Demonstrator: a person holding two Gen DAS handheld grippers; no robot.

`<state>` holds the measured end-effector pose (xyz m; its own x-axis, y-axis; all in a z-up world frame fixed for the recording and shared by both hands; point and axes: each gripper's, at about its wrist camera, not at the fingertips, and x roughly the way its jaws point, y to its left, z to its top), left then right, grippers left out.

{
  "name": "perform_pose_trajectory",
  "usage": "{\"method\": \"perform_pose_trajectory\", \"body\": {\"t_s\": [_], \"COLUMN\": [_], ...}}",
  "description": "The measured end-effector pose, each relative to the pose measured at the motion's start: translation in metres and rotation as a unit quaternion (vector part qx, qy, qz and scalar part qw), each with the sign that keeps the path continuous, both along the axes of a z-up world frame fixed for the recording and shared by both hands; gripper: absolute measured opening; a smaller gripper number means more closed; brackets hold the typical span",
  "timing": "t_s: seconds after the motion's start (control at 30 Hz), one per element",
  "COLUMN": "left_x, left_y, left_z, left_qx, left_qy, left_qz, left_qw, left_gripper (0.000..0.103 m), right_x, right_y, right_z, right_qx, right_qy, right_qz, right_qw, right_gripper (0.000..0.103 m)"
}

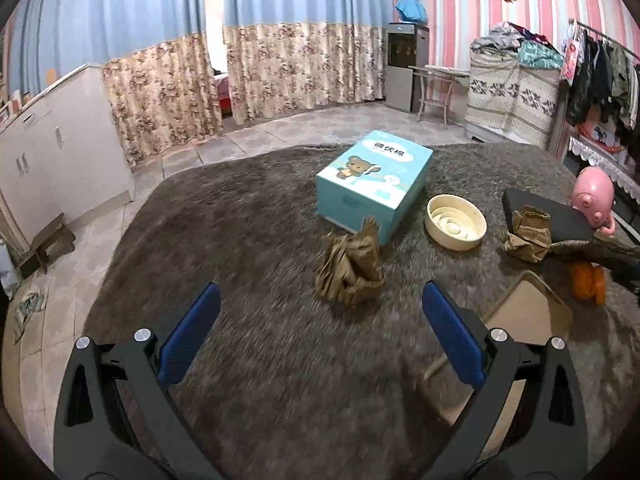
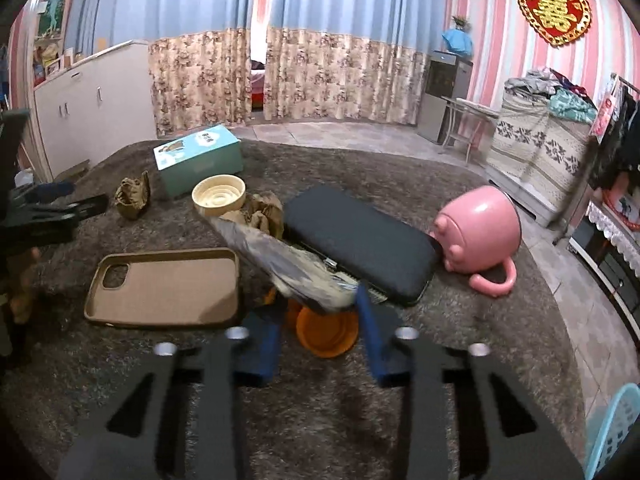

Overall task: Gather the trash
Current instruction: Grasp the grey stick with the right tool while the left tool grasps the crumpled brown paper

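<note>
Left wrist view puts a crumpled brown paper wad (image 1: 350, 270) straight ahead of our left gripper (image 1: 320, 320), whose blue pads (image 1: 190, 334) stand wide apart with nothing between them. The wad sits on the grey rug (image 1: 240, 220), just in front of the teal box (image 1: 374, 182), its taller side roughly upright and leaning slightly right, so we judge a forward reach along the fingers' line would bring it between the jaws. A second wad (image 1: 526, 234) lies well to the right, by the cream bowl (image 1: 456, 222) and against the black pad (image 1: 546, 214); our right gripper (image 2: 318, 304) is nearer to that one. The right jaws are closed on a long crinkled grey wrapper (image 2: 280, 260), whose long axis runs away up and left toward the bowl, over an orange dish (image 2: 326, 332). Motion blur smears the near rug in both views. The wrapper covers part of the second wad and the pad's near edge, and the tan phone case (image 2: 168, 286) is cut off by the left finger in the left view. We cannot make out any bin; only a pale blue basket corner (image 2: 612, 428) shows at the frame edge.
</note>
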<state>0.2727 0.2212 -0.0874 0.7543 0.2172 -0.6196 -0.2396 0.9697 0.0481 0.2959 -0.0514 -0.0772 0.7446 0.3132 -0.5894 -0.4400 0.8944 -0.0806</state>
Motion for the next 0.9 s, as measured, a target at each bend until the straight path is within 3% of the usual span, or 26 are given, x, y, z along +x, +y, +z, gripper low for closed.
{"method": "perform_pose_trajectory", "body": {"t_s": [0.07,0.13,0.27,0.37,0.6,0.9], "left_x": [0.014,0.03,0.05,0.043,0.001,-0.044], "left_y": [0.001,0.004,0.007,0.003,-0.013,-0.035], "left_z": [-0.003,-0.008,-0.021,-0.018,0.018,0.05], "left_qx": [-0.011,-0.017,-0.045,-0.044,-0.014,-0.001], "left_qy": [0.007,0.021,0.06,0.051,-0.001,-0.036], "left_qz": [-0.01,-0.013,-0.031,-0.032,-0.037,-0.052], "left_qw": [0.9999,0.9996,0.9968,0.9972,0.9992,0.998], "left_gripper": [0.095,0.086,0.043,0.042,0.04,0.04], "right_x": [0.0,-0.001,-0.003,-0.006,-0.016,-0.04], "right_y": [-0.002,-0.003,-0.002,-0.001,-0.007,-0.052], "right_z": [0.002,0.004,0.007,0.009,0.022,0.048], "right_qx": [0.009,0.017,0.022,0.028,0.054,0.084], "right_qy": [0.0,0.001,-0.002,-0.004,-0.012,-0.022], "right_qz": [0.001,0.004,0.01,0.018,0.03,-0.004], "right_qw": [1.0,1.0,1.0,0.999,0.998,0.996], "right_gripper": [0.021,0.019,0.017,0.016,0.003,0.003]}}
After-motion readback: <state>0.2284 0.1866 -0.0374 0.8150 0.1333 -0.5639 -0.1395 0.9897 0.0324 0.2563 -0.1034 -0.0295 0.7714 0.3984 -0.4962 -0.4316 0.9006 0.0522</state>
